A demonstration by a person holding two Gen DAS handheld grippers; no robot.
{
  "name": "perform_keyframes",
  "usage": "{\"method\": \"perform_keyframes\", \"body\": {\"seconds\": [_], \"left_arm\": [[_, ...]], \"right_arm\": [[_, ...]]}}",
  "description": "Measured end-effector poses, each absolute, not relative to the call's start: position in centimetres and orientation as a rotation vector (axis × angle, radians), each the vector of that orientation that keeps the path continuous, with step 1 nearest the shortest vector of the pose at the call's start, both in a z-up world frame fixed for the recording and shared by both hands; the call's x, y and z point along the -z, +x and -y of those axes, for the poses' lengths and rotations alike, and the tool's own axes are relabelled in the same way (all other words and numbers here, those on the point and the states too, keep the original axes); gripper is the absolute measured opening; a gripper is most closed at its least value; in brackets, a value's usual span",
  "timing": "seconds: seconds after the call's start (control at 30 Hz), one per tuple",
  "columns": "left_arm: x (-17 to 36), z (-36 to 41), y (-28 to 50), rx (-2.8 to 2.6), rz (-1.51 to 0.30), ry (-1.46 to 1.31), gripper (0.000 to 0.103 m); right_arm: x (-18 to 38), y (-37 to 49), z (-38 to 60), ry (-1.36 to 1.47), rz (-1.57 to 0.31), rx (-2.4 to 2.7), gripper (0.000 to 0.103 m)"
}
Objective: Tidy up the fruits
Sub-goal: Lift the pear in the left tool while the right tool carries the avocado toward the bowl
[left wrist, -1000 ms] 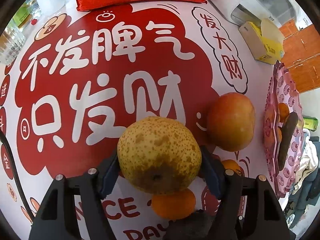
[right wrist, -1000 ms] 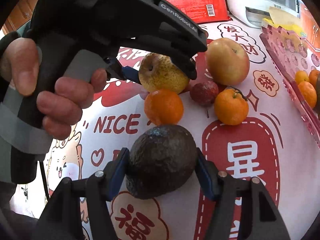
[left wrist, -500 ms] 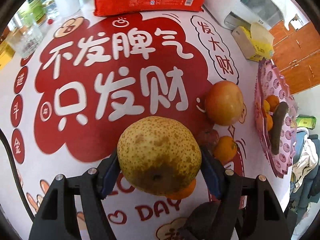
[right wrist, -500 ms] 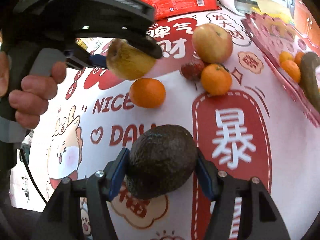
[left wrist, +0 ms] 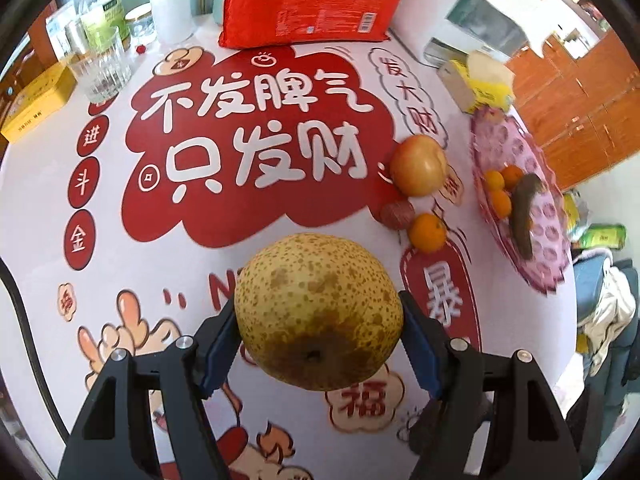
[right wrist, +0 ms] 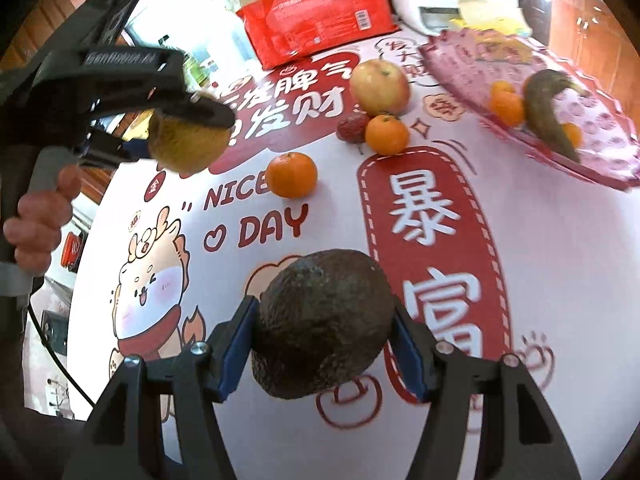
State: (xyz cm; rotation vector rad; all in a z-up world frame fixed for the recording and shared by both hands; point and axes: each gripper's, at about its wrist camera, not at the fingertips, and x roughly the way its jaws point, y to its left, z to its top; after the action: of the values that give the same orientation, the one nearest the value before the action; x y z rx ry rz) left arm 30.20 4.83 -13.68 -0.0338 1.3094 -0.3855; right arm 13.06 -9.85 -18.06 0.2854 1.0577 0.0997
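Left wrist view: pear clamped in the left gripper jaws, lifted off the surface. Right wrist view: avocado pinched in the right gripper. Best carried level to the pink tray, lowered beside the oranges, then released gently.

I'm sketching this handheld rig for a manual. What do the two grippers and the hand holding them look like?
Both grippers, left and right, are matte black, with angular fingers, silver screws and blue pads. In the right wrist view the left one has embossed lettering, a grey handle and a thin black cable. The hand wears no glove.
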Motion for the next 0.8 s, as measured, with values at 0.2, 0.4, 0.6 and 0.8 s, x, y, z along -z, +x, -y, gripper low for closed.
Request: {"method": "perform_keyframes", "body": {"seconds": [0.2,0.4,0.6,0.8], "left_arm": [[11.4,-4.6,26.6,0.420,-1.283,-0.017,0.072],[9.3,-3.2,23.5,0.460,-1.267,0.026,0.072],[7.5,-0.7,21.4,0.477,-1.257,0.021,0.072],[7.4,3.1,21.0,0.413,-1.263,0.036,0.072]], "right_arm": [[16.4,10.5,12.1,0.321,-0.999,-0.048,0.063],[14.9,9.0,15.8,0.352,-0.953,0.027,0.063],[12.8,8.5,21.1,0.358,-0.911,0.091,0.063],[10.5,9.0,26.7,0.336,-0.866,0.104,0.063]]}}
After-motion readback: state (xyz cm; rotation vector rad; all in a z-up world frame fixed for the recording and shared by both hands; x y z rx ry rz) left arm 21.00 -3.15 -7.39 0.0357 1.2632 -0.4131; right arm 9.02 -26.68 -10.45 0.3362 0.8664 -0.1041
